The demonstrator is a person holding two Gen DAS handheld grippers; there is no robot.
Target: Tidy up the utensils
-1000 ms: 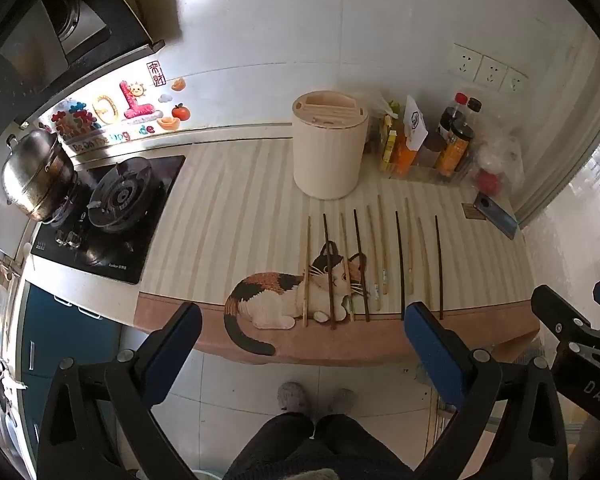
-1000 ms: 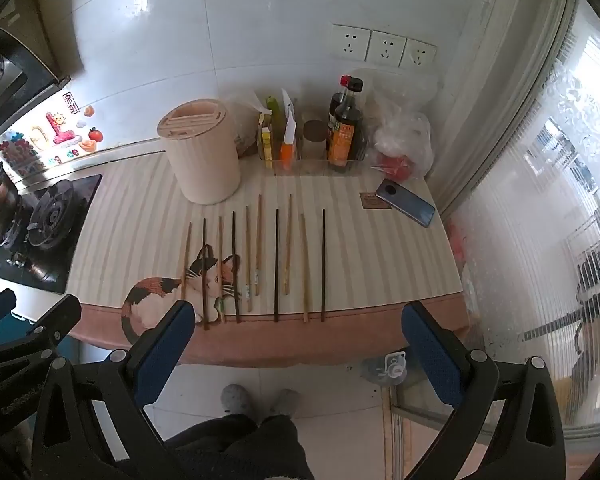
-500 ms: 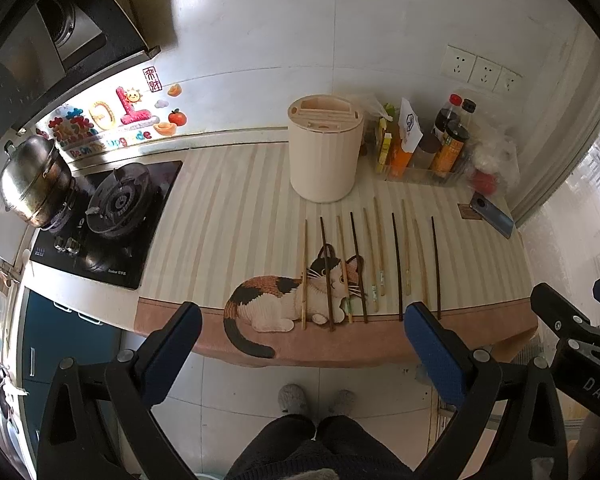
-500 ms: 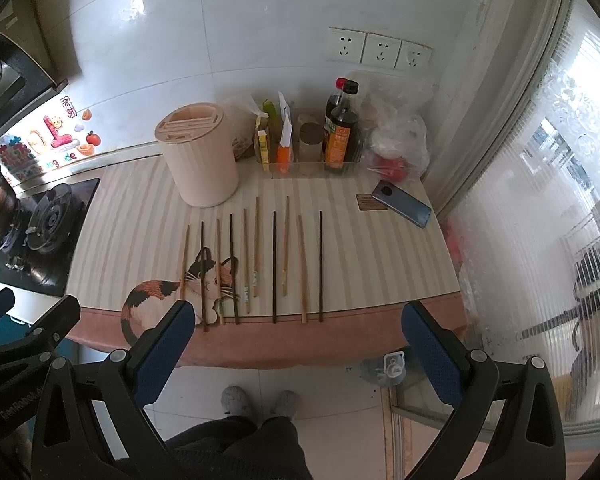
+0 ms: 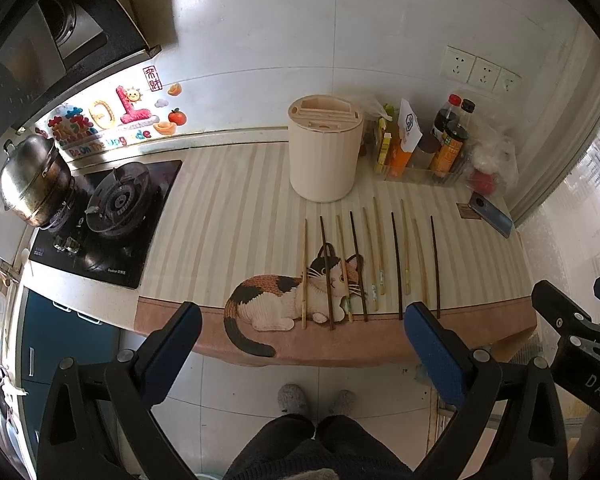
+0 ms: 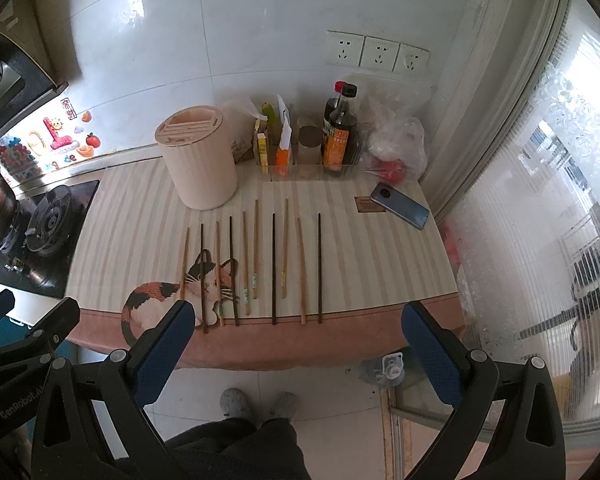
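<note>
A person in dark trousers and grey slippers (image 5: 296,399) stands at a kitchen counter (image 5: 236,216), holding both grippers above the floor, short of the counter's front edge. The left gripper (image 5: 300,340) has its blue-padded jaws wide apart and grips nothing; the right gripper (image 6: 296,338) is likewise spread wide and empty. Ten chopsticks (image 6: 274,268) lie in a row of near-parallel lines on the striped mat (image 6: 140,224), just in front of the cream holder (image 6: 198,160), their near ends close to the mat's pink border. Dark and pale sticks alternate roughly across the row; the leftmost few cross the printed cat (image 5: 296,296) at the mat's front edge, and the rightmost dark stick (image 6: 319,268) lies farthest from the holder, on the side nearer the phone (image 6: 400,210). The holder stands upright at the back of the mat, its slotted lid facing up, with no stick in it. Just right of the holder, against the wall, a clear tray (image 6: 308,168) holds sauce bottles (image 6: 340,136) and packets, and a plastic bag (image 6: 396,148) sits beyond it. The phone lies flat to the right of the holder, near the window corner. Left of the holder, off the mat, are a gas hob (image 5: 116,208) and a steel pot (image 5: 34,180).
</note>
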